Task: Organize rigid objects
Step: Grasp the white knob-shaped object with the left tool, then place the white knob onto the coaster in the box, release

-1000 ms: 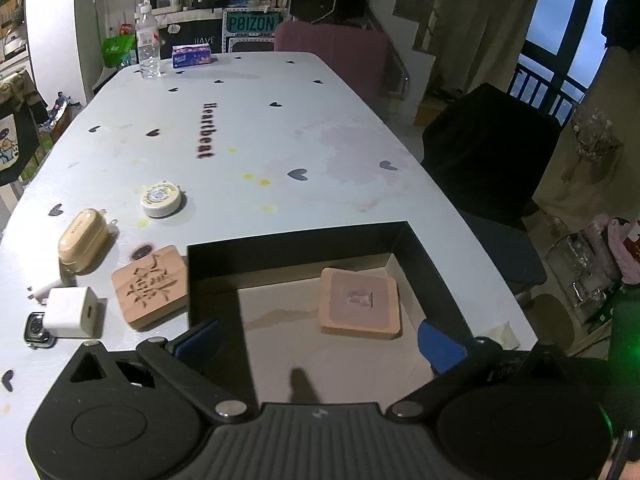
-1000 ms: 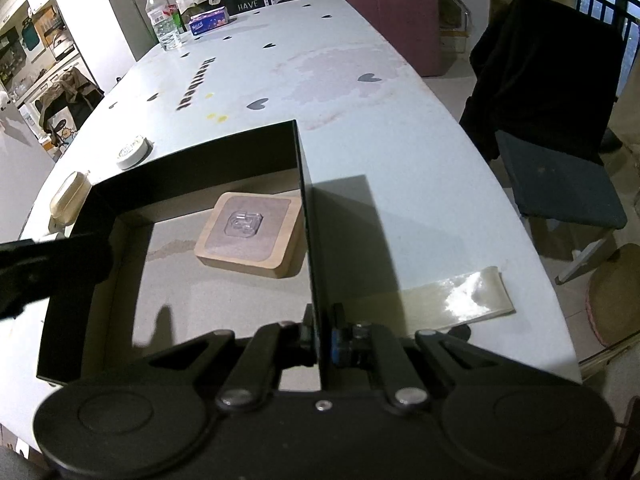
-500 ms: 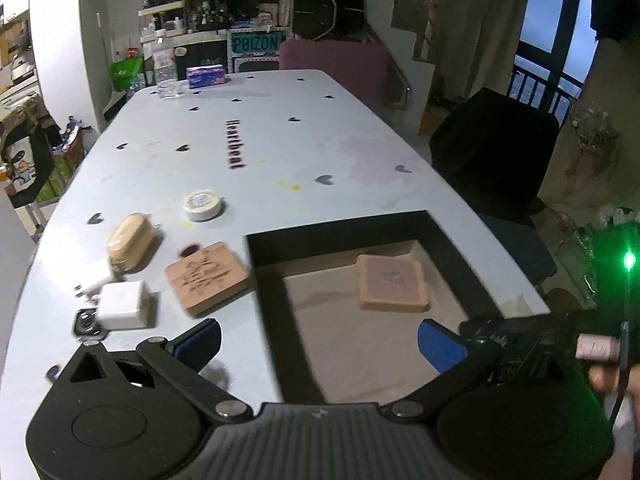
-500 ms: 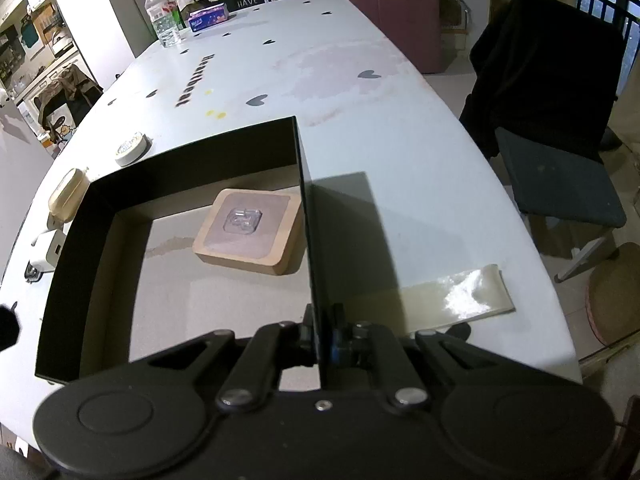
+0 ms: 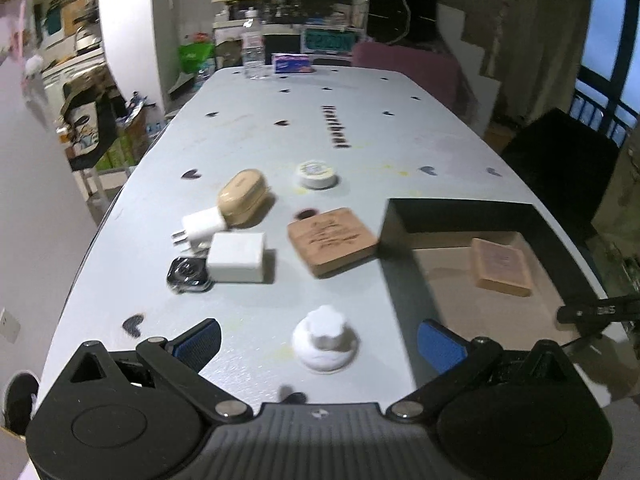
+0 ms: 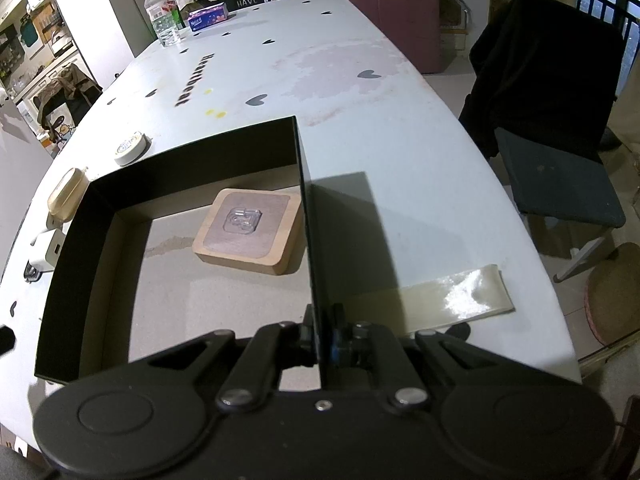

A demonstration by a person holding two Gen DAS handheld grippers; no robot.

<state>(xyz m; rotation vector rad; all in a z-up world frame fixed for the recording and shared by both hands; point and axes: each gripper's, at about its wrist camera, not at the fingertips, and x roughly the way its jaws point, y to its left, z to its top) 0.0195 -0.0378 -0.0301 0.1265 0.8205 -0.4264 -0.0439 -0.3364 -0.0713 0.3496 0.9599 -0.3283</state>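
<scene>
Right gripper (image 6: 320,344) is clamped on the right wall of the black box (image 6: 302,184), pinning it to the white table (image 6: 400,128). Left gripper (image 5: 318,340) hangs just left of the box, fingers wide apart, nothing between them but a small white knob-shaped piece (image 5: 325,342) on the table.

Inside the box: one wooden block (image 6: 250,230), against the right wall. Left of the box, all loose on the table: an engraved wooden coaster (image 5: 334,240) touching or nearly touching the box's left wall, a white charger cube (image 5: 237,257), a white plug (image 5: 200,228), a dark watch (image 5: 188,275), a tan case (image 5: 242,198), and farther off a round tin (image 5: 316,174).

Judged stage: one item packed, the rest to go; the knob piece looks like the next pick.

Risks:
- Knob piece is round and sits low, so closing off-centre could squirt it out or roll it toward the near table edge.
- Left view is motion-blurred, so aim may be off.
- Charger cube, plug and watch are bunched and touching; grabbing one may drag the others.
- Carrying over the box's left wall too low could snag it, and if the right clamp slips the box shifts.
</scene>
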